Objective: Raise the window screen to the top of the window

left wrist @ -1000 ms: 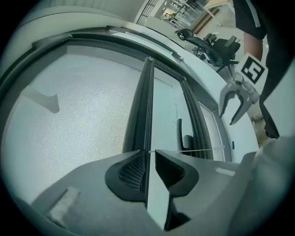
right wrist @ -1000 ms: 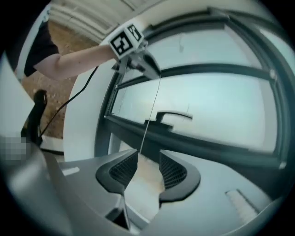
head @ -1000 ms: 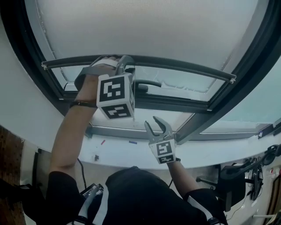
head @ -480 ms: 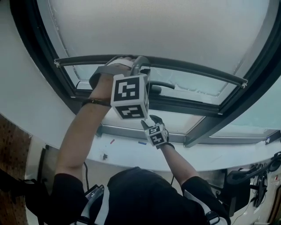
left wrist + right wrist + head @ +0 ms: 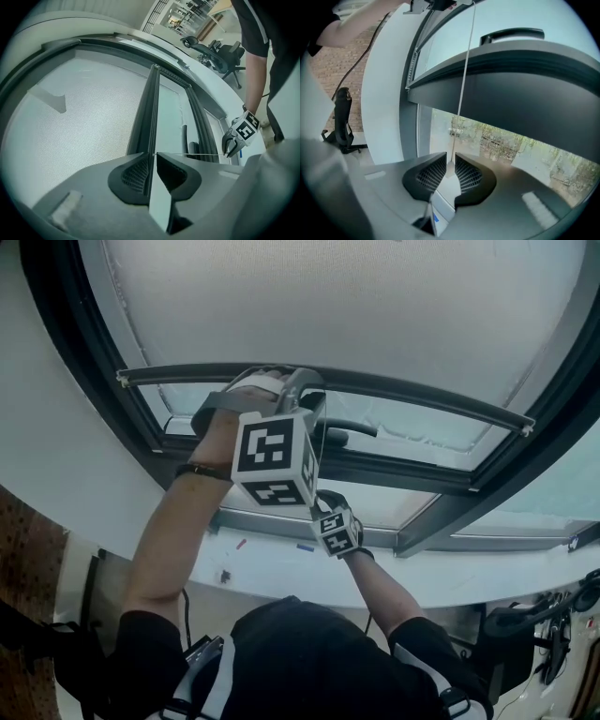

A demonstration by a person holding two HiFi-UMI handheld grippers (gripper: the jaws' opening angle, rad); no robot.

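The mesh window screen hangs partway down, ending in a dark bottom bar. My left gripper is raised to that bar, its jaws closing with the bar's edge pressed between the pads. A thin pull cord runs from the bar down to my right gripper, which sits just below the left gripper's marker cube. In the right gripper view the cord ends in a small white toggle between the closing jaws of the right gripper.
Behind the cord is a dark window sash with a black handle. A white sill runs below the window. A brick wall is at the left and an office chair stands in the room.
My right gripper came down from beside the sash to just under the left cube and its wide jaws closed on the cord. The left gripper stayed on the bar.
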